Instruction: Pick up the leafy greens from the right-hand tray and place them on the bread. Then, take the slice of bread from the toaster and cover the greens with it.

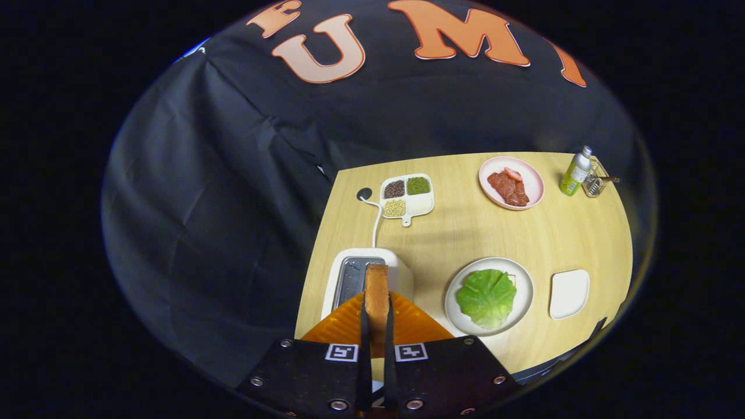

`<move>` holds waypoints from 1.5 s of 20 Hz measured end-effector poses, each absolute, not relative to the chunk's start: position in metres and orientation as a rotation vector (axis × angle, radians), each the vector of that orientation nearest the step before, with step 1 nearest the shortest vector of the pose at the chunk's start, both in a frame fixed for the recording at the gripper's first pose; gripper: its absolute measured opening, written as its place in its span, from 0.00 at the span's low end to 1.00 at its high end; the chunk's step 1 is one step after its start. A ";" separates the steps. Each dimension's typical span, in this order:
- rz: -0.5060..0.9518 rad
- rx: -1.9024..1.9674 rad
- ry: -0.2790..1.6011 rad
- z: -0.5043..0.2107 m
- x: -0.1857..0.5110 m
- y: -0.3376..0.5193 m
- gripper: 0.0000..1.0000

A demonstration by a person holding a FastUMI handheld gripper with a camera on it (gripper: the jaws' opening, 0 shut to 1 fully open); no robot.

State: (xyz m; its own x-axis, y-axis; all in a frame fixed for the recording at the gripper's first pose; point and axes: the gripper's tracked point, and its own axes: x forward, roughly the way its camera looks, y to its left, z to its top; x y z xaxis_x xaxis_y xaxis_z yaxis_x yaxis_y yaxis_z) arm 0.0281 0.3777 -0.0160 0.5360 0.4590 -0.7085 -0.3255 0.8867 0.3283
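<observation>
My gripper (376, 317) is shut on a slice of bread (376, 294), held edge-on and upright between the two fingers, above the white toaster (364, 273). The toaster's metal slot shows just beyond the slice. To the right of the fingers a round white plate (521, 291) carries the leafy greens (486, 298), which lie spread flat and hide whatever is beneath them. Further right lies a small white tray (568, 293) with nothing on it.
At the back of the wooden table (465, 233) are a divided dish of beans and grains (407, 195), a pink plate with meat (511, 181), a green bottle (575, 172) and a glass jar (595, 183). The toaster's cord (375, 224) runs back to a hole in the table.
</observation>
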 end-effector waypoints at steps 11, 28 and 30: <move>0.489 0.213 0.922 -0.062 0.051 0.293 0.09; 0.657 0.232 1.085 -0.186 0.085 0.271 0.09; 0.658 0.224 1.094 -0.202 0.092 0.265 0.09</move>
